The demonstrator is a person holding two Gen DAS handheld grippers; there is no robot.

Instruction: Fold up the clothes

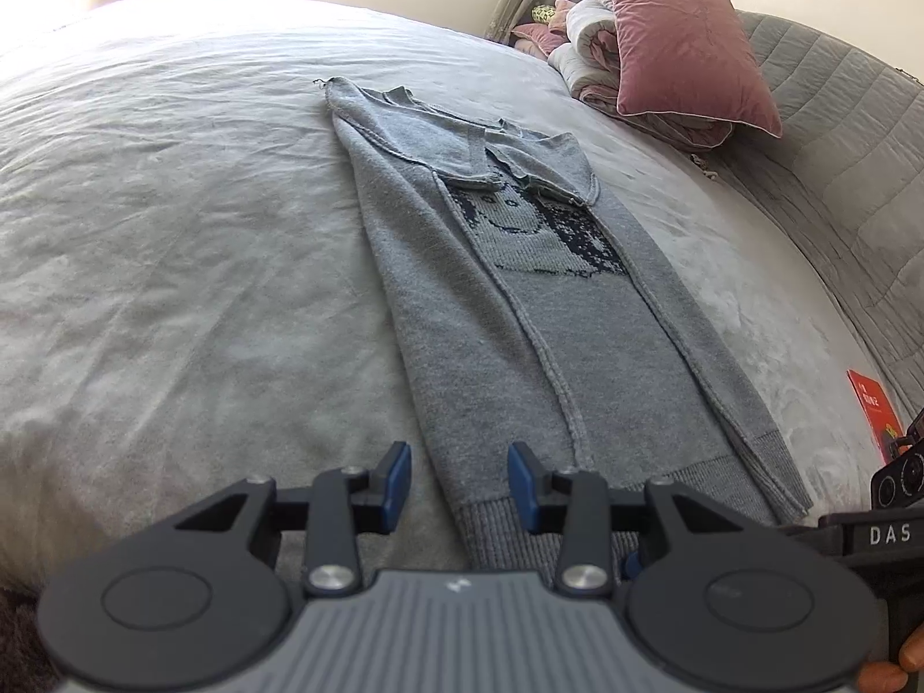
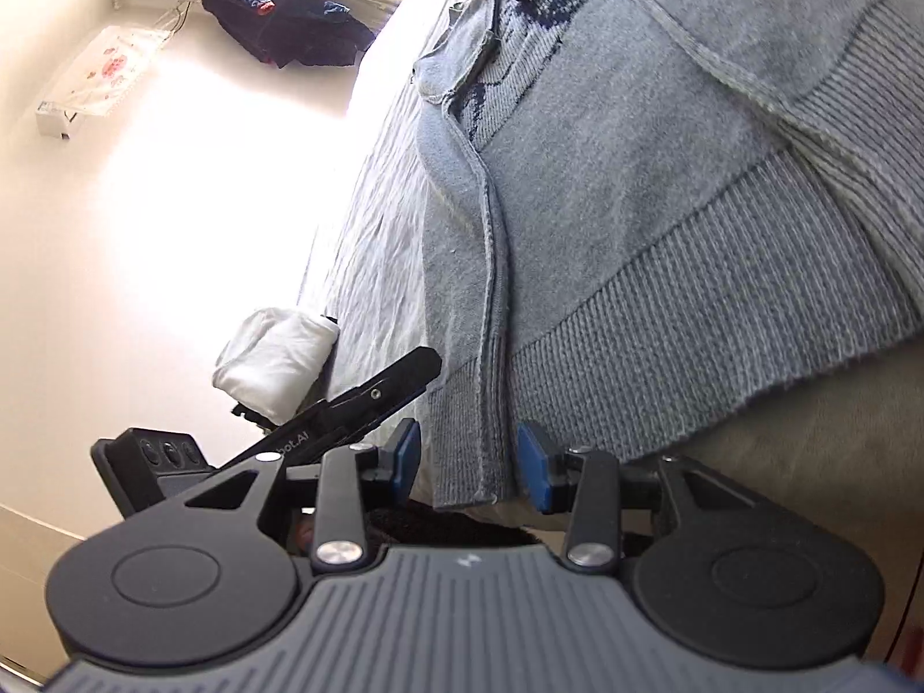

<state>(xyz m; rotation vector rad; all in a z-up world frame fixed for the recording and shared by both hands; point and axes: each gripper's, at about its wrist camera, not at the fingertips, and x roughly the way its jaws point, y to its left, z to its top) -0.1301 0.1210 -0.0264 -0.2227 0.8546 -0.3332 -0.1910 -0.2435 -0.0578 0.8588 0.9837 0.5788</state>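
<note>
A grey knitted sweater (image 1: 554, 312) with a dark face pattern lies on the bed (image 1: 173, 231), folded lengthwise into a narrow strip with its sleeves tucked in and its ribbed hem toward me. My left gripper (image 1: 459, 485) is open, its blue pads (image 1: 398, 482) either side of the hem's left corner. In the right wrist view the sweater (image 2: 635, 231) fills the frame, tilted. My right gripper (image 2: 468, 465) is open, with the ribbed hem corner lying between its pads (image 2: 534, 473). The other gripper's body (image 2: 346, 410) shows at the left.
A pink pillow (image 1: 687, 40) leans on rolled bedding at the bed's far right, by a grey quilted headboard (image 1: 837, 173). A red book (image 1: 875, 410) lies at the right edge. Dark clothes (image 2: 283, 17) and a white bundle (image 2: 277, 358) lie beyond the bed edge.
</note>
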